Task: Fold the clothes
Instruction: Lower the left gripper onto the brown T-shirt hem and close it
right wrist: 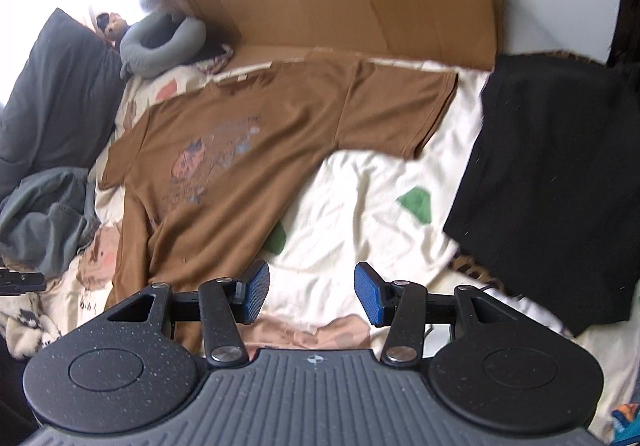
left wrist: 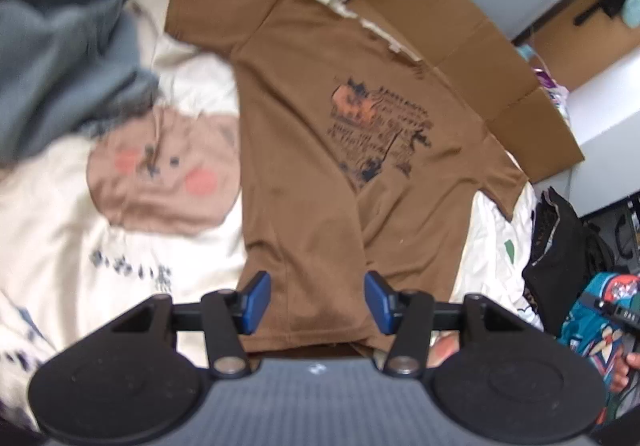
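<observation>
Brown cotton fills most of what I see: a brown T-shirt (left wrist: pixel 320 150) lies spread flat, print side up, on the cream bedspread (left wrist: pixel 72 246) of the bed. In my left wrist view the shirt runs from its hem at 6 o'clock up to the collar near 1 o'clock, one sleeve reaching toward 11 o'clock and the other toward 3 o'clock. My left gripper (left wrist: pixel 316 302) hangs over the hem end, its blue fingers (left wrist: pixel 256 302) standing roughly half open with shirt fabric showing in the gap between them; I see no pad pressing on the cloth, and nothing is held.

In my right wrist view the same shirt (right wrist: pixel 248 150) sits up and to the left, spanning from about 9 o'clock to 1 o'clock. My right gripper (right wrist: pixel 312 294) is also about half open and empty. Its left finger (right wrist: pixel 256 292) sits just over the shirt's lower edge, while the gap and the right finger lie over bare bedspread (right wrist: pixel 360 206).

Beyond the shirt, flattened cardboard (right wrist: pixel 360 10) rests along the bed's far side at 12 o'clock. A black garment (right wrist: pixel 560 174) lies at 3 o'clock, well apart from the shirt. Grey clothing (left wrist: pixel 60 46) is heaped at 10 o'clock in the left view, and a grey neck pillow (right wrist: pixel 164 42) sits at 11 o'clock in the right.
</observation>
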